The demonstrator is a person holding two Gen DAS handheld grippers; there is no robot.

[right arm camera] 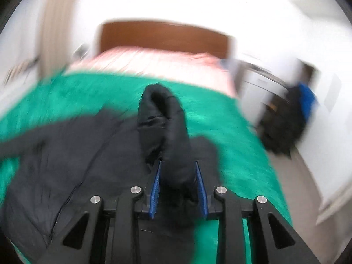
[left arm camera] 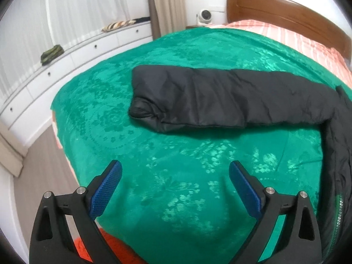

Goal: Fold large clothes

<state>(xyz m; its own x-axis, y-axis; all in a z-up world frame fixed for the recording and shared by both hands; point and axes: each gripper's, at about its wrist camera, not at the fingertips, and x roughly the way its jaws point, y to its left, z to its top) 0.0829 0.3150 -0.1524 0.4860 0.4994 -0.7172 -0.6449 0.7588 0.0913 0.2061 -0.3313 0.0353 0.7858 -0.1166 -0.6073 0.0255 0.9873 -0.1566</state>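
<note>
A black, puffy padded jacket [left arm camera: 220, 101] lies on a bed covered with a green floral-embossed blanket [left arm camera: 154, 165]. In the left wrist view one long sleeve stretches flat across the blanket, its cuff end toward the left and the rest of the garment running off at the right edge, where a zip shows low down. The left tool [left arm camera: 175, 173] hangs above bare green blanket, near the sleeve but apart from it, with its two blue-padded fingers [left arm camera: 105, 191] spread wide and nothing between them. In the right wrist view, which is blurred, the right tool [right arm camera: 178, 171] is clamped on a thick roll of the jacket's black fabric [right arm camera: 173, 145]; the pinched part arches up and curls over ahead of the blue pads [right arm camera: 155, 189], while the body of the jacket lies spread on the blanket to the left, a zip line running down it. Beyond the blanket, pink striped bedding [left arm camera: 286, 35] reaches a brown wooden headboard [left arm camera: 275, 11]. A long white drawer unit [left arm camera: 66, 61] stands along the curtained wall beside the bed, with a small folded camouflage-green cloth [left arm camera: 51, 54] on top.
</note>
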